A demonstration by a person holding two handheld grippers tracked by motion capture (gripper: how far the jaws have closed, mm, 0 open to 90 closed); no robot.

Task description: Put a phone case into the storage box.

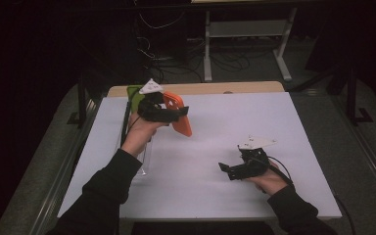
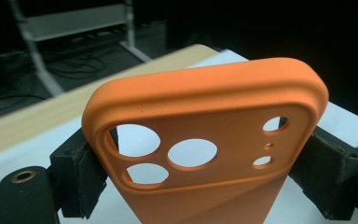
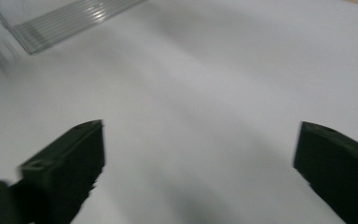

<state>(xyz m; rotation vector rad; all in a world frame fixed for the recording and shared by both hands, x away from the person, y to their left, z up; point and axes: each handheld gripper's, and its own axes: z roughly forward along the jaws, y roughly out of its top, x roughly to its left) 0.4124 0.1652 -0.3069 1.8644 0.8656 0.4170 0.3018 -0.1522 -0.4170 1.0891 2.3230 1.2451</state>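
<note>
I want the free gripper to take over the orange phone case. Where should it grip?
Probably the lower half of the orange phone case, across its long side edges, coming from the right: the left gripper already clamps the camera-hole end.

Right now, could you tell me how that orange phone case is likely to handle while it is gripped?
The phone case looks thin and hollow, so probably light. The left gripper clamps its sides; it may flex slightly. Its matte surface likely resists slipping.
</note>
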